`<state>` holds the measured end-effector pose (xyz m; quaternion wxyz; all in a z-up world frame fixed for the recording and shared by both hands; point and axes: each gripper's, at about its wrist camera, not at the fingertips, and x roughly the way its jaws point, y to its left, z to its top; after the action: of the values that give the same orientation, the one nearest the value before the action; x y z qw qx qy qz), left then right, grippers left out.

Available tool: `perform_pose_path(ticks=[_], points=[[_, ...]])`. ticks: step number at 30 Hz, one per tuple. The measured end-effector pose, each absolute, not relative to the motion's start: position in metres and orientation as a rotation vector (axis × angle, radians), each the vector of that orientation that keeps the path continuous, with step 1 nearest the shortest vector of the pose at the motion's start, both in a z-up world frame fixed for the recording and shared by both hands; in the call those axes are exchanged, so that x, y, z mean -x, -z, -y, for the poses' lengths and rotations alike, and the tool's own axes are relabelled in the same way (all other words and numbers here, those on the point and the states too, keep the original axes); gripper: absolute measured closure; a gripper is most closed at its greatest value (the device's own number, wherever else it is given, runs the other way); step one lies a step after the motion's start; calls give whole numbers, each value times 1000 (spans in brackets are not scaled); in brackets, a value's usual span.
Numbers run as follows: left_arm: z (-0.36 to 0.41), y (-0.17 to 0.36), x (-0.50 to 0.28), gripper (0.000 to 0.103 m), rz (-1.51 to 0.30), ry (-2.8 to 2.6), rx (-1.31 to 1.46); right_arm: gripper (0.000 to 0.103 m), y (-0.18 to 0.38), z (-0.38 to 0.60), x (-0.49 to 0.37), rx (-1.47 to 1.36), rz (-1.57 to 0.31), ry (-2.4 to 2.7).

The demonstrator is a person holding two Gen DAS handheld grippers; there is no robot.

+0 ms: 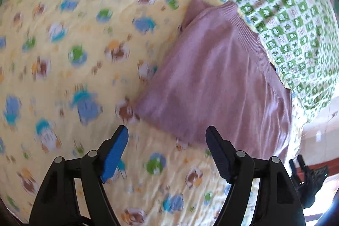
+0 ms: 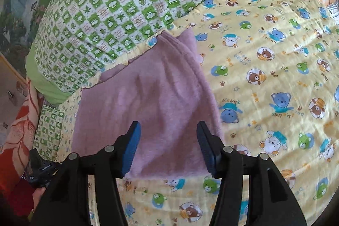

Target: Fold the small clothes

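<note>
Pink knitwear (image 1: 218,77) is seen folded on the yellow bear-print quilt (image 1: 63,56), right of centre in the left wrist frame, its upper edge beside a green checked blanket (image 1: 286,3). Left gripper (image 1: 167,135) is held spread and empty. Right gripper (image 2: 168,130) is likewise parted, nothing pinched, above the garment's near edge.

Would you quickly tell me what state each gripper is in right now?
Left gripper: open, holding nothing, just short of the pink garment.
Right gripper: open, holding nothing, above the pink garment's near edge.
</note>
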<state>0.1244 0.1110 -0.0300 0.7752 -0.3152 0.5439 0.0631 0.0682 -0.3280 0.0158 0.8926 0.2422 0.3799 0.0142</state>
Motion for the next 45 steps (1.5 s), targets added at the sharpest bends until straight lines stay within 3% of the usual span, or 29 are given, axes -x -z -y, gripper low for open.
perform_pose_path(ticks=[6, 15, 17, 18, 19, 27, 35, 45], points=[[-114, 49, -121, 21, -1161, -151, 861, 46, -9, 294, -63, -503, -840, -94], [-115, 60, -148, 22, -1065, -224, 1008, 46, -4, 272, -65, -483, -878, -142], [-112, 59, -158, 38, -1063, -214, 987, 46, -3, 272, -66, -482, -880, -145], [-111, 61, -163, 64, -1068, -191, 988, 46, -3, 273, -67, -482, -883, -146], [-110, 63, -168, 75, -1082, -159, 994, 46, -2, 274, -69, -482, -887, -145], [-81, 14, -184, 87, -999, -57, 797, 46, 3, 288, -74, -506, -889, -127], [19, -40, -205, 92, -947, 295, 518, 46, -9, 299, -96, -518, -870, -153], [119, 21, -216, 92, -1144, 483, 301, 46, -23, 301, -172, -525, -896, -274]])
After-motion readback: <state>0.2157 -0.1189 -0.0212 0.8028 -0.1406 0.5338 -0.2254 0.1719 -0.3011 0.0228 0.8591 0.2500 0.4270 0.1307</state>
